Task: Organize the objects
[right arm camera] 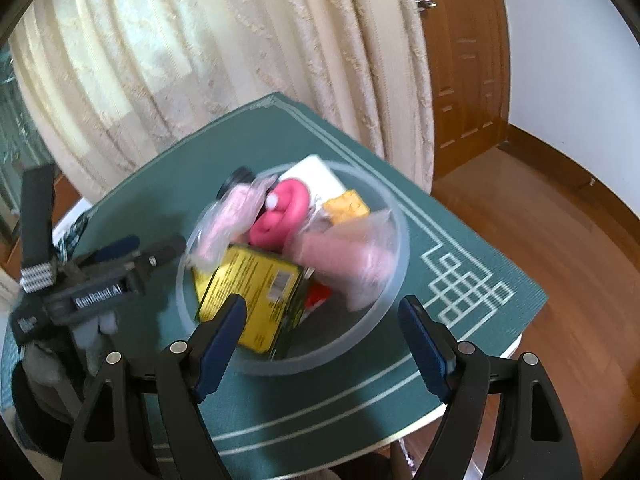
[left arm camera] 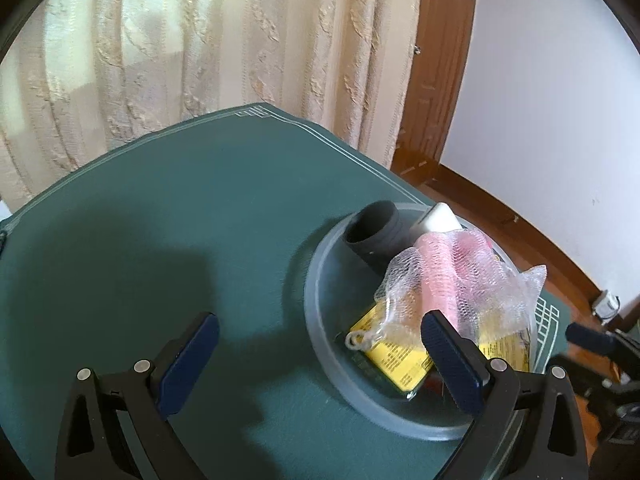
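Note:
A clear round plastic bowl (left arm camera: 320, 344) (right arm camera: 394, 216) stands on the green mat, full of objects. In it lie a yellow box (left arm camera: 390, 354) (right arm camera: 256, 292), a pink item in white mesh netting (left arm camera: 440, 280) (right arm camera: 344, 260), a dark grey tube (left arm camera: 374, 228), a white block (left arm camera: 438, 218) (right arm camera: 316, 172), a bright pink ring (right arm camera: 280, 216) and a yellow sponge (right arm camera: 346, 206). My left gripper (left arm camera: 316, 364) is open and empty, its right finger over the bowl's near side. My right gripper (right arm camera: 320, 348) is open and empty just in front of the bowl.
The green mat (left arm camera: 180, 216) (right arm camera: 460, 280) covers a small table with a rounded front edge. Cream curtains (left arm camera: 200, 48) hang behind it. A wooden door (right arm camera: 464, 60) and wooden floor (right arm camera: 560, 248) lie to the right. The left gripper's body (right arm camera: 96, 296) shows left of the bowl.

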Demonstrator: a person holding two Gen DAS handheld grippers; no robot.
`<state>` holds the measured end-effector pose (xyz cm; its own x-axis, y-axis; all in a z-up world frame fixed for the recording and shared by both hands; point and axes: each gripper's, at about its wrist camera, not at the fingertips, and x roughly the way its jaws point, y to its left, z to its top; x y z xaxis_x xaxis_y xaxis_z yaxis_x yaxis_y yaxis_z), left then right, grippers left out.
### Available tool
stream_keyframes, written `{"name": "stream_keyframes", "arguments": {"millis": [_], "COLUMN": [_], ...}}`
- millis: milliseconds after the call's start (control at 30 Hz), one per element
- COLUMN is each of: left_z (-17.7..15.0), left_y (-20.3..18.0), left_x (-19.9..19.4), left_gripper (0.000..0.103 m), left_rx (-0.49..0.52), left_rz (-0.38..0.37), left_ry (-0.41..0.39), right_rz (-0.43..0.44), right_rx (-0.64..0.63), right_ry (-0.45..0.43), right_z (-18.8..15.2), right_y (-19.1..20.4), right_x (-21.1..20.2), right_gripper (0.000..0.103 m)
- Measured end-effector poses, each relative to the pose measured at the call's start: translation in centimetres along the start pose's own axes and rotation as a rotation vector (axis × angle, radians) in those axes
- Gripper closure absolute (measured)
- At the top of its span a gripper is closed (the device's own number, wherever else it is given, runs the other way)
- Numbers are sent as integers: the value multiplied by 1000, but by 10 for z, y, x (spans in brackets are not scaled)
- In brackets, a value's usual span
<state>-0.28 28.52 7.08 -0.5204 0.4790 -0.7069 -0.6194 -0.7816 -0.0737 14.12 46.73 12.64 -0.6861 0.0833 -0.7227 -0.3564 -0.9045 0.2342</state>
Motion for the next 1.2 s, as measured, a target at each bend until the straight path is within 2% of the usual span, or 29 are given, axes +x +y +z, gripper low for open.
{"name": "stream_keyframes", "arguments": {"millis": [100, 267, 500, 700, 1033, 1200], "left_z": [-2, -7, -14, -25, -28, -30], "left_y": [3, 0, -8, -18, -19, -19], "left_x": [-15, -36, -58, -62, -65, -61], "left_gripper": [0, 0, 0, 0, 0, 0], "left_rx": [-17, -26, -28, 1, 0, 1], "left_rz": [13, 105, 44, 37, -47, -39], "left_ry": [-16, -27, -44, -28, -6, 11], "right_rz": [0, -15, -56, -139, -140, -140], "right_rx": [-2, 1, -21, -94, -81, -80], "right_ry": [17, 35, 23, -10, -6, -3], "right_z": [-6, -12, -19, -25, -27, -26], "right_y": [3, 6, 14, 26, 29, 29], "right_x": [1, 0, -5, -8, -9, -8], "right_gripper": [21, 21, 21, 21, 21, 21]}}
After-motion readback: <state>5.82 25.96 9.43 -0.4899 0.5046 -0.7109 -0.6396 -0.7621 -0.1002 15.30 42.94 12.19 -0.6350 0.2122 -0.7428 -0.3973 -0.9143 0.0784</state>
